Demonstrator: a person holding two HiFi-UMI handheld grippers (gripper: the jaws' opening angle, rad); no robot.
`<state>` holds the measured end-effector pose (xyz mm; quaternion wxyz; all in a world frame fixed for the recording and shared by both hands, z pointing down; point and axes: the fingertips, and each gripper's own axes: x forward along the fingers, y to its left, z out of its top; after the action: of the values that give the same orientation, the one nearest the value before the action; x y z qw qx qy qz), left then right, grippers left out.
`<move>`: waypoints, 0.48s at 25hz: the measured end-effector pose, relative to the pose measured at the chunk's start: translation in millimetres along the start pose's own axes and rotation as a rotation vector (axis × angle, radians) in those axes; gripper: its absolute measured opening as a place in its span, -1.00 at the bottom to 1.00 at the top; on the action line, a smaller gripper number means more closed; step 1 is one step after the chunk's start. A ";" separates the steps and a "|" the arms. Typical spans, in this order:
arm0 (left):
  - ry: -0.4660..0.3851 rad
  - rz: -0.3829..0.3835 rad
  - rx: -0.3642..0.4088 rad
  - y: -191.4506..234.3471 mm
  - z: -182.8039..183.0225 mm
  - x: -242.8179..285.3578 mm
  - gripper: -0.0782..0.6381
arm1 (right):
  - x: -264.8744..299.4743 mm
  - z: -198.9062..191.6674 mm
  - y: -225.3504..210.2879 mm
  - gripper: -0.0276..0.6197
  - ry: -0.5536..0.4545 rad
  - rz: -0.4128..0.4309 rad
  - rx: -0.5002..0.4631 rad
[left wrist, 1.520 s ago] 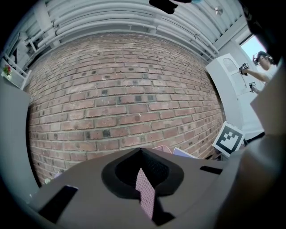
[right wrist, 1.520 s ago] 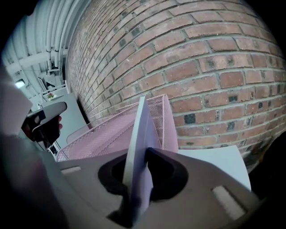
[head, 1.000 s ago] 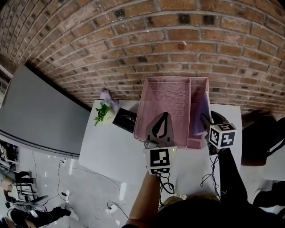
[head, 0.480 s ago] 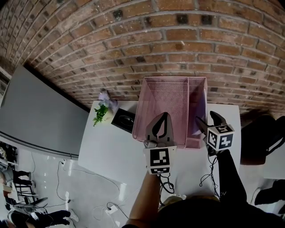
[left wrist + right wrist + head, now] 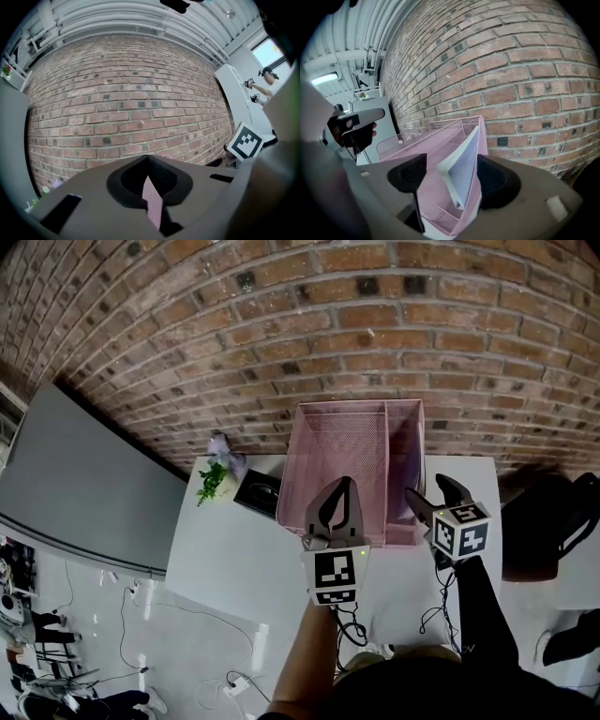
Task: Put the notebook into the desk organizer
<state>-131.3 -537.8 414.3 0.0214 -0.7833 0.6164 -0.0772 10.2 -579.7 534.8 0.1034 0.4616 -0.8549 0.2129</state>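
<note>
The notebook (image 5: 464, 168) stood in the right compartment of the desk organizer (image 5: 339, 451), centre frame. The right claw (image 5: 428, 491) had just been opening, now wide and empty; I think it should draw straight back without brushing the pages. The left claw (image 5: 343, 486) was closed.

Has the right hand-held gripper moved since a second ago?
Yes. The right hand-held gripper has drawn back from the pink organizer toward the table's near edge; its jaws have just been opening, notebook between them.
</note>
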 end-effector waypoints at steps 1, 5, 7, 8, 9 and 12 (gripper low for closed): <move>-0.003 -0.002 0.001 -1.5 1.7 -3.1 -0.76 | -3.9 0.8 2.3 0.10 -0.005 0.002 -0.001; -0.010 -0.008 0.003 -6.6 8.6 -15.3 -0.76 | -19.6 4.4 13.5 0.10 -0.021 0.014 -0.017; -0.011 -0.014 0.002 -8.9 12.1 -21.7 -0.76 | -27.7 6.5 18.5 0.10 -0.031 0.013 -0.026; -0.012 -0.016 0.002 -9.9 13.8 -25.4 -0.76 | -32.1 7.1 21.1 0.10 -0.035 0.012 -0.032; -0.013 -0.017 0.001 -10.7 15.4 -29.4 -0.76 | -36.6 7.8 24.0 0.10 -0.040 0.011 -0.037; -0.019 -0.018 -0.003 -12.5 20.9 -42.0 -0.76 | -51.1 11.9 33.5 0.10 -0.063 0.010 -0.056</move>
<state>-125.8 -495.4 391.3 0.0255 -0.7897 0.6091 -0.0692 10.7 -530.8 496.2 0.0884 0.4609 -0.8655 0.1751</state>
